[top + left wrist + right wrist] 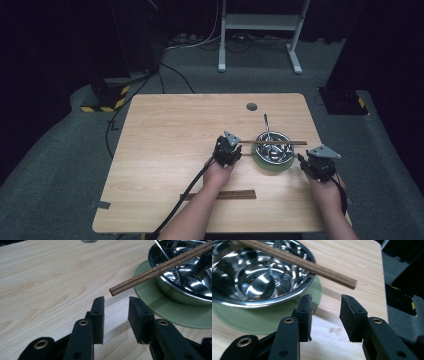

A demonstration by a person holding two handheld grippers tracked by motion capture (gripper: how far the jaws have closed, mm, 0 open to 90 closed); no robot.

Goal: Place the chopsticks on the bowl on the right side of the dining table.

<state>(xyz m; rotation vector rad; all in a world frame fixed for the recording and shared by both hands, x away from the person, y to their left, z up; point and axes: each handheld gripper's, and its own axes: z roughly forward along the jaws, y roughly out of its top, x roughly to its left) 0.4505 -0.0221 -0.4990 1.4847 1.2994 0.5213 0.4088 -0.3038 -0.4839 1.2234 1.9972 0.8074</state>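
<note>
A steel bowl [273, 148] sits on a green saucer [263, 164] at the table's right middle. A pair of brown chopsticks [272, 143] lies across the bowl's rim, and a metal spoon [266, 125] leans in the bowl. My left gripper [239, 150] is open just short of the chopsticks' left ends [115, 291], with nothing between its pads [116, 302]. My right gripper [301, 159] is open beside the saucer [249, 320], below the chopsticks' right end [350, 283], apart from it [325, 300].
A dark wooden strip [220, 194] lies near the front edge of the wooden table [175, 130], between the forearms. A round cable hole [251, 106] is at the back. Black cable trails off the front left. The table's right edge is close to my right gripper.
</note>
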